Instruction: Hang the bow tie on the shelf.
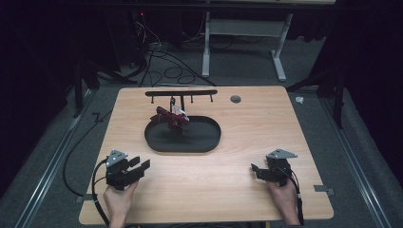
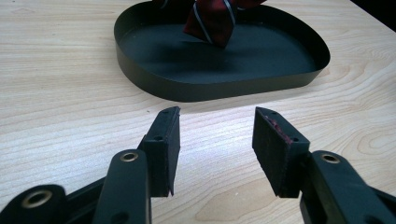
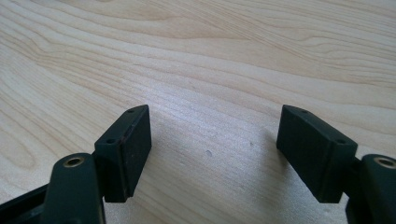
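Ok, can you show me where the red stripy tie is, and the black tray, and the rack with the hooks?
red striped tie [image 1: 172,118], high view, on its bunched middle.
black tray [image 2: 196,86], left gripper view, on its near wall.
black hook rack [image 1: 199,92], high view, on its top bar.

text check | nothing's reading as words, labels or numbers anywhere - the tie is only showing plain stripes
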Tool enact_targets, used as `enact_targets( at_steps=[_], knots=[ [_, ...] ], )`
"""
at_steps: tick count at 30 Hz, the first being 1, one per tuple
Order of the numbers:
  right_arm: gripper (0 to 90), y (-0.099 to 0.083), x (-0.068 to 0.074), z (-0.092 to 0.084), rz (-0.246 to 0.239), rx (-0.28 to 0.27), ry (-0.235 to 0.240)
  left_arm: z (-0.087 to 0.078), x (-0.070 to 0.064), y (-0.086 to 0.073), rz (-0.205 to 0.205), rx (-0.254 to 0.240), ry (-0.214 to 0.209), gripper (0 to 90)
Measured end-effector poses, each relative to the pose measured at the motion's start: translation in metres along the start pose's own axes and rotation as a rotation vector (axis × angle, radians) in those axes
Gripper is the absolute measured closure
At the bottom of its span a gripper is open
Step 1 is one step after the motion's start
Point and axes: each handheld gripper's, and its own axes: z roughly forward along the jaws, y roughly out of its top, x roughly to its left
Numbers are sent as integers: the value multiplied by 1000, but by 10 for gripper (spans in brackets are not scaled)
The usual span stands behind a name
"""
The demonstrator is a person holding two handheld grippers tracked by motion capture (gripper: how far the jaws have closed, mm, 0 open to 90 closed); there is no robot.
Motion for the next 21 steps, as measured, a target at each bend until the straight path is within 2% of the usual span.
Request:
enact_targets(
  at_steps=[21],
  knots=[
    [278, 0, 0, 0, -1, 2, 0, 22, -1, -9, 10, 57, 12, 520]
  ],
)
